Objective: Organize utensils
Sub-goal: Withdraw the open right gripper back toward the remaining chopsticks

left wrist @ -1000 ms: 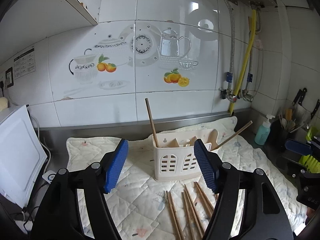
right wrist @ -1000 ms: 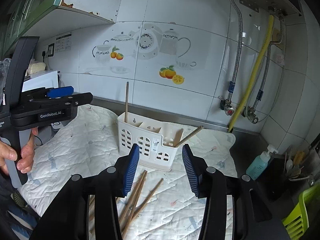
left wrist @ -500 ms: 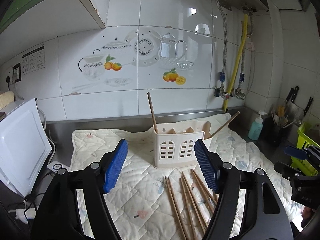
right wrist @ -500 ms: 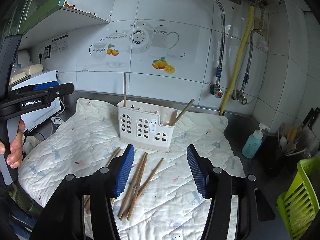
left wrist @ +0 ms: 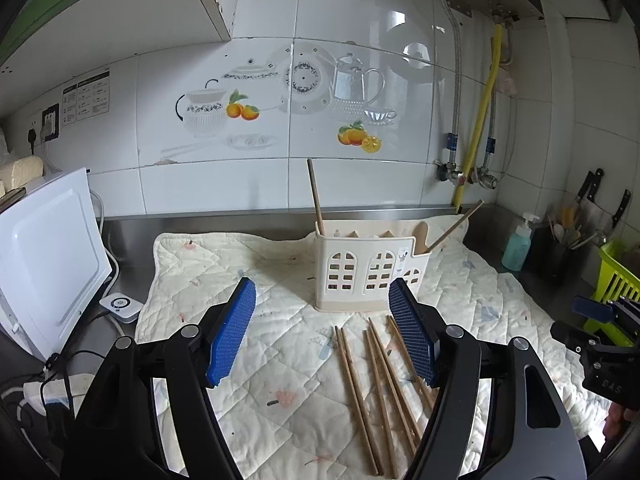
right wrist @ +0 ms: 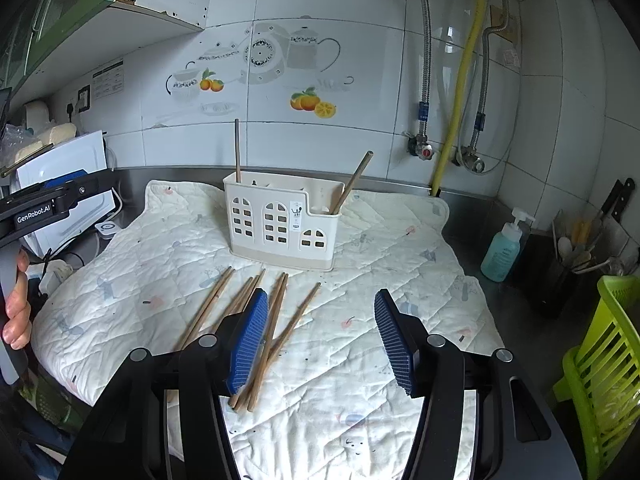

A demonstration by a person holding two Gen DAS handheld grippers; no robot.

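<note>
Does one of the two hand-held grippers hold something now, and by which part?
Nothing is held. The left hand-held gripper and the right hand-held gripper are both open and empty above the loose chopsticks on the quilted mat.

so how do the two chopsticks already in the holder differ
The left chopstick stands nearly upright in the white holder's tall end; the right chopstick leans right from the low end. The left looks greyer, the right browner. Both are thin sticks, like the loose ones on the mat.
</note>
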